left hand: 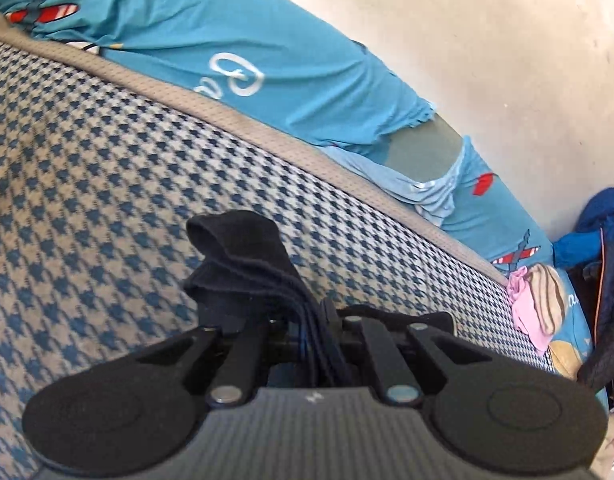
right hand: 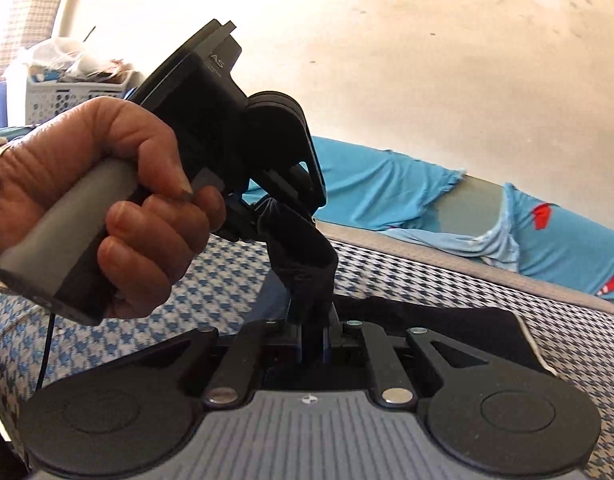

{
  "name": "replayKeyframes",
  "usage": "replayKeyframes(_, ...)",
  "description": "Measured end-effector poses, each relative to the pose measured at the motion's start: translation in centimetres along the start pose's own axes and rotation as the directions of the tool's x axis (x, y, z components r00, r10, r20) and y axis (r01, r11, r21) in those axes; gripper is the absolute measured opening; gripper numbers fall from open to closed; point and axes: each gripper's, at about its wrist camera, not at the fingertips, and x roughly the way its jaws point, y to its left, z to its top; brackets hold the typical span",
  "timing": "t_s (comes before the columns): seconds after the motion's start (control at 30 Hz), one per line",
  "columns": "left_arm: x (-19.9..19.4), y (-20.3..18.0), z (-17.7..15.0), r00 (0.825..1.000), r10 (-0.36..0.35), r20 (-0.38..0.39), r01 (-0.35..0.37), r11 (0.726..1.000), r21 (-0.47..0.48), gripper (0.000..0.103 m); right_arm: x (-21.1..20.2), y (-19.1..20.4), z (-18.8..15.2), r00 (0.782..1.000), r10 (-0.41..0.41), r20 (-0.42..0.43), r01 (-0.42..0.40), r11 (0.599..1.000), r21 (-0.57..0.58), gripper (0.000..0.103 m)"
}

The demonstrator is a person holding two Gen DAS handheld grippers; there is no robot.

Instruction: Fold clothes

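A small black garment is bunched in folded layers between the jaws of my left gripper, which is shut on it above the bed. In the right wrist view the same black garment runs as a short, taut strip from my right gripper, shut on its lower end, up to the left gripper, which a hand holds by the grey handle. More of the black cloth lies flat on the bed behind the right gripper's fingers.
A blue-and-white houndstooth cover spreads under both grippers. Beyond it lie a turquoise printed sheet and a pale wall. Pink and striped garments and a blue clothes pile sit at the right. A white laundry basket stands far left.
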Motion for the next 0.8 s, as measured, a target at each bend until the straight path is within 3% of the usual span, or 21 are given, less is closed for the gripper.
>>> replayKeyframes(0.4, 5.2, -8.7, -2.3, 0.998, -0.032, -0.06, 0.039, 0.992, 0.121, 0.006, -1.6, -6.4, -1.2, 0.987, -0.158, -0.029, 0.161, 0.976, 0.144, 0.009)
replayKeyframes(0.8, 10.6, -14.9, -4.5, 0.991, -0.033, -0.131, 0.06, 0.976, 0.209, 0.007, -1.9, -12.1, -2.7, 0.96, -0.245, -0.137, 0.277, 0.903, 0.328, 0.009)
